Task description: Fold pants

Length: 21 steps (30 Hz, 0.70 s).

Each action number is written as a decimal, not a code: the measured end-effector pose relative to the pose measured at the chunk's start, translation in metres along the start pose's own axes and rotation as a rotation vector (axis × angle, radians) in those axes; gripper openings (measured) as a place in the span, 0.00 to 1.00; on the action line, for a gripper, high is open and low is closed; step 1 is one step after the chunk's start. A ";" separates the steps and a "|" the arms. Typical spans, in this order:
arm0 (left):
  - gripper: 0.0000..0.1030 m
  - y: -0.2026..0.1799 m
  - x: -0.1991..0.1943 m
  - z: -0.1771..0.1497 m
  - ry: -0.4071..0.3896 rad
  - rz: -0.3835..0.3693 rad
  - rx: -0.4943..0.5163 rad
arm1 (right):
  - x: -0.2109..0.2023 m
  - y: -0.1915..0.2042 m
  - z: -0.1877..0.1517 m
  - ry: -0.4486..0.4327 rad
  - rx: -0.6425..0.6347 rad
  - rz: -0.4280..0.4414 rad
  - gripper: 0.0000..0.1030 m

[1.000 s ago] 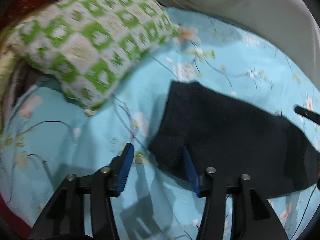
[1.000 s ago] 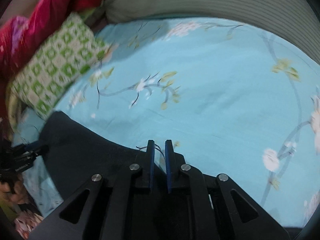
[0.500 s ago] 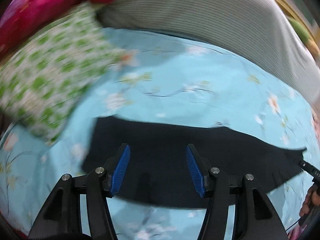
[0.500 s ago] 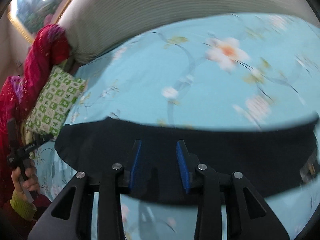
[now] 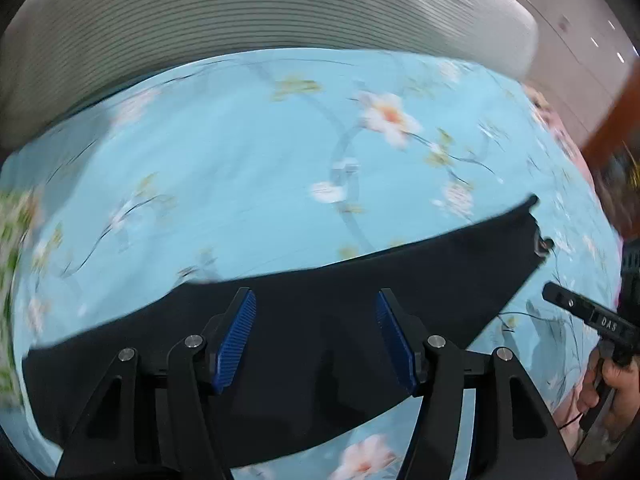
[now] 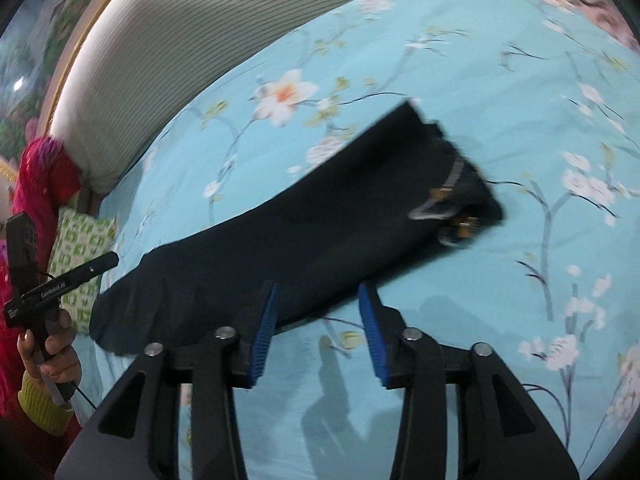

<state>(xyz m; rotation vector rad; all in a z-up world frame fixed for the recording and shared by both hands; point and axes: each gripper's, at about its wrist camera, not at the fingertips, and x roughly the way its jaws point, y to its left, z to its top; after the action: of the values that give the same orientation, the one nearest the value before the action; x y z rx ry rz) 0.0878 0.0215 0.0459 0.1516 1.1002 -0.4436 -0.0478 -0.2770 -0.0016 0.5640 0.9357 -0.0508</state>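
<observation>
Across the floral bed sheet (image 6: 500, 80) lay the black pants (image 6: 300, 236), released since earlier; both right tool (image 6: 318, 330) and left tool (image 5: 316, 336) hung spread, empty. Only the right view showed the waistband at 2 o'clock.

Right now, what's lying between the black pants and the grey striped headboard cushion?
Only bare floral bedsheet separates the black pants from the striped cushion, in the left wrist view.

A home bedroom: floral bedsheet (image 6: 440, 60), ribbed bolster (image 5: 240, 12), checked pillow (image 6: 80, 240).
</observation>
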 end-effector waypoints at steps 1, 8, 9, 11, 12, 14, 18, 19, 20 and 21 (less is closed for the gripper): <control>0.62 -0.011 0.005 0.005 0.012 -0.018 0.029 | -0.001 -0.006 0.000 -0.006 0.017 -0.001 0.48; 0.63 -0.084 0.044 0.039 0.088 -0.113 0.202 | -0.002 -0.040 0.006 -0.028 0.143 -0.003 0.50; 0.63 -0.091 0.048 0.042 0.098 -0.131 0.217 | -0.001 -0.045 0.008 -0.030 0.162 0.004 0.50; 0.63 -0.108 0.062 0.052 0.127 -0.162 0.255 | 0.001 -0.053 0.010 -0.036 0.195 0.013 0.50; 0.63 -0.116 0.070 0.057 0.142 -0.176 0.274 | 0.002 -0.056 0.010 -0.037 0.204 0.016 0.50; 0.63 -0.130 0.081 0.063 0.162 -0.188 0.302 | 0.007 -0.062 0.013 -0.037 0.224 0.024 0.51; 0.63 -0.159 0.106 0.075 0.204 -0.213 0.373 | 0.014 -0.072 0.013 -0.037 0.270 0.043 0.51; 0.63 -0.165 0.112 0.077 0.213 -0.222 0.391 | 0.015 -0.074 0.013 -0.046 0.280 0.051 0.51; 0.63 -0.172 0.117 0.080 0.221 -0.226 0.408 | 0.016 -0.075 0.014 -0.052 0.283 0.056 0.51; 0.63 -0.179 0.123 0.082 0.232 -0.228 0.427 | 0.018 -0.075 0.015 -0.061 0.285 0.063 0.51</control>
<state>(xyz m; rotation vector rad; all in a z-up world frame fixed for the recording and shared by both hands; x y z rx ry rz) 0.1270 -0.2007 -0.0087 0.4649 1.2436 -0.8812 -0.0472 -0.3448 -0.0415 0.8510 0.8557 -0.1460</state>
